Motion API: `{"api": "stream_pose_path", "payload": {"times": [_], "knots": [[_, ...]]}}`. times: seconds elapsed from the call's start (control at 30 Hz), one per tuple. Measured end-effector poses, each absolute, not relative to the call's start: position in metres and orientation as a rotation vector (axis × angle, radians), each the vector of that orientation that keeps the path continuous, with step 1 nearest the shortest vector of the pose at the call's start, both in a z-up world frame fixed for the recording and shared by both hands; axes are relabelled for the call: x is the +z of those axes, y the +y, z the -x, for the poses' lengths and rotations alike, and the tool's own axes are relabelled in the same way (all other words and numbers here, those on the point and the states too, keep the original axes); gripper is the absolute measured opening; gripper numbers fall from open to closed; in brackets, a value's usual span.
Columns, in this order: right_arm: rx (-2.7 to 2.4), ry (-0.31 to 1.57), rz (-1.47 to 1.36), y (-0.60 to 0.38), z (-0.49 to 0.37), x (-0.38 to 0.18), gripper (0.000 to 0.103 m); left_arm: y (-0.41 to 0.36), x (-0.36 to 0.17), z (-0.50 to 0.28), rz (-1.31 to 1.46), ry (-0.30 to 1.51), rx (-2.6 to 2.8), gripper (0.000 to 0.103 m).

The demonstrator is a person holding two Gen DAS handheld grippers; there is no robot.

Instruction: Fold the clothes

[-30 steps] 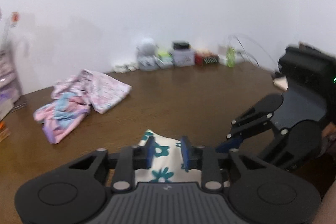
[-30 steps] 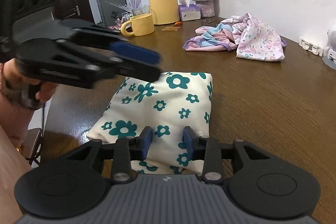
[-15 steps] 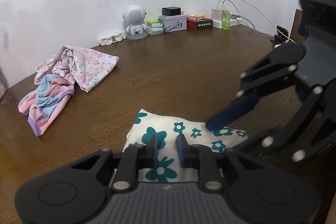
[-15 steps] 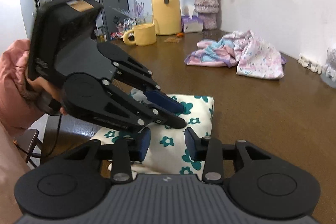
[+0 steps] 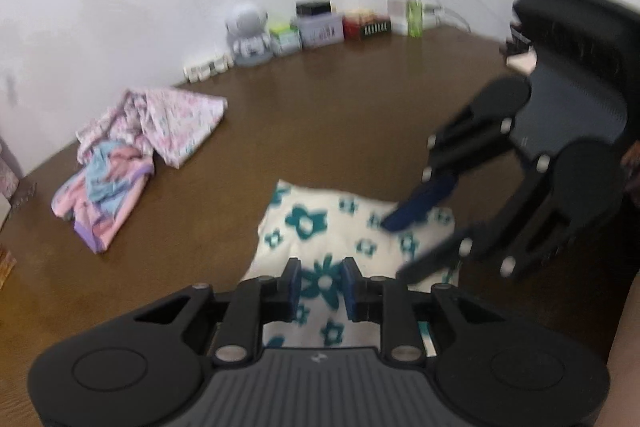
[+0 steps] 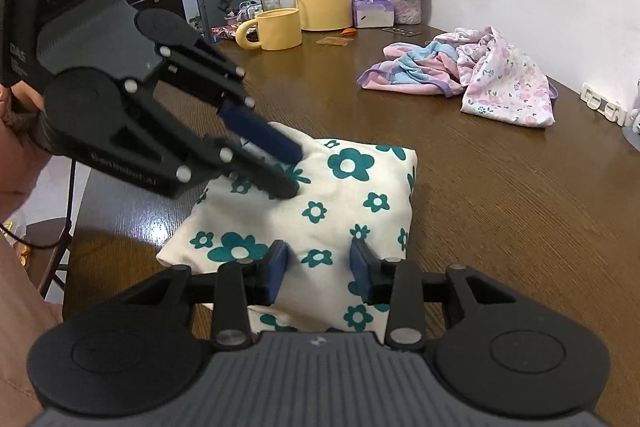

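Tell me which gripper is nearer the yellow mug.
Left. The left gripper is over the floral cloth's far part, toward the yellow mug; the right gripper is at its near edge.

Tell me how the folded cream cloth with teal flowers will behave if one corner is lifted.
The folded floral cloth looks soft and puffy, so it would probably droop. Its stacked layers may slide apart and unfold. It seems light, so a push would likely slide it across the wooden table.

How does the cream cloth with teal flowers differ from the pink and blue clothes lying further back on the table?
The cream cotton cloth with teal flowers is folded into a neat, flat rectangle; the pink, blue and floral clothes lie crumpled in a loose heap. The cream cloth sits right beneath both grippers, while the heap lies apart, nearer the wall. The cream cloth's print is large and bold; the heap's is small and pale. Both rest on the brown wooden table.
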State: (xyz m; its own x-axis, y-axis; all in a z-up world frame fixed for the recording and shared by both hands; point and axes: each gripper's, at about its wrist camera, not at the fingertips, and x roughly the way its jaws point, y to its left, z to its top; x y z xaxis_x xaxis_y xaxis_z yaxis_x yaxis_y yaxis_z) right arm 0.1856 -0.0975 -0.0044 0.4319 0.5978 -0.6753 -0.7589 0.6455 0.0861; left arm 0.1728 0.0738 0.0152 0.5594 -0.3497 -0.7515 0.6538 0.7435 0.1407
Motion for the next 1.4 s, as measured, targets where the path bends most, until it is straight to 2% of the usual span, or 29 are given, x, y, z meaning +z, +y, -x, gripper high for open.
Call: {"api": "stream_pose_path", "payload": {"times": [0.2, 0.33, 0.37, 0.4, 0.43, 0.47, 0.5, 0.57, 0.63, 0.67, 0.9, 1.17, 1.4], "knots": [[0.848, 0.729, 0.255, -0.095, -0.185, -0.005, 0.036, 0.076, 0.002, -0.178, -0.408, 0.789, -0.619, 0.021], [0.86, 0.724, 0.247, -0.096, -0.186, 0.001, 0.038, 0.077, 0.012, -0.169, -0.387, 0.758, -0.594, 0.023], [0.865, 0.724, 0.225, -0.099, -0.187, 0.004, 0.04, 0.079, 0.017, -0.167, -0.373, 0.743, -0.585, 0.029], [0.865, 0.726, 0.199, -0.105, -0.191, 0.007, 0.042, 0.082, 0.023, -0.163, -0.352, 0.728, -0.575, 0.048], [0.864, 0.728, 0.174, -0.11, -0.194, 0.01, 0.044, 0.086, 0.028, -0.159, -0.326, 0.71, -0.56, 0.062], [0.864, 0.73, 0.148, -0.115, -0.197, 0.013, 0.048, 0.09, 0.033, -0.153, -0.298, 0.688, -0.541, 0.084], [0.863, 0.731, 0.122, -0.12, -0.2, 0.016, 0.057, 0.095, 0.037, -0.149, -0.272, 0.673, -0.522, 0.091], [0.861, 0.735, 0.07, -0.131, -0.207, 0.022, 0.068, 0.104, 0.043, -0.14, -0.216, 0.66, -0.484, 0.092], [0.86, 0.761, 0.019, -0.14, -0.217, 0.022, 0.072, 0.114, 0.044, -0.135, -0.143, 0.681, -0.452, 0.093], [0.859, 0.781, -0.007, -0.144, -0.223, 0.021, 0.077, 0.119, 0.044, -0.133, -0.102, 0.696, -0.435, 0.094], [0.906, 0.927, -0.106, -0.146, -0.256, 0.003, 0.092, 0.151, 0.02, -0.136, 0.231, 0.829, -0.363, 0.095], [0.973, 1.021, -0.199, -0.141, -0.275, -0.018, 0.092, 0.164, -0.009, -0.149, 0.43, 0.912, -0.347, 0.09], [1.026, 1.063, -0.259, -0.141, -0.287, -0.028, 0.092, 0.173, -0.027, -0.156, 0.59, 0.93, -0.364, 0.091]]}}
